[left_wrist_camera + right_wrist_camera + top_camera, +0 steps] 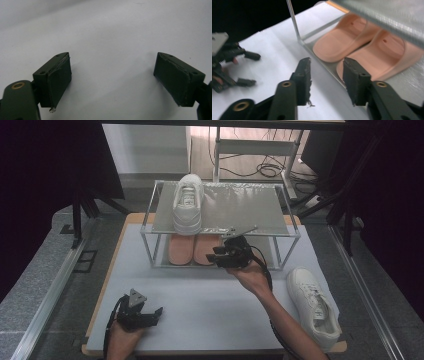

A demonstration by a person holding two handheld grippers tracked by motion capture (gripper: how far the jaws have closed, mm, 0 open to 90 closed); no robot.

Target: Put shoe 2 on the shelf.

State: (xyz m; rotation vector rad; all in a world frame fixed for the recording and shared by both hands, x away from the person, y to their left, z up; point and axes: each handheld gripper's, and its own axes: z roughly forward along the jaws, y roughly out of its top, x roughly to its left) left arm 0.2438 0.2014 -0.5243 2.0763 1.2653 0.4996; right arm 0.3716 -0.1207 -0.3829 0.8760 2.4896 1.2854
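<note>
On the rack's lower shelf lie two peach slippers [362,47], side by side, smooth and clean, toes toward me. My right tongs [327,80] hang just before the nearer slipper's toe, jaws partly open, nothing between them. My left tongs [112,80] rest low over the white table [200,295], well apart from the slippers, jaws wide and empty. One white shoe [188,202] stands on the rack's [280,232] top shelf; another [313,302] lies right of my arm. The rack's front rail crosses between tongs and slippers.
</note>
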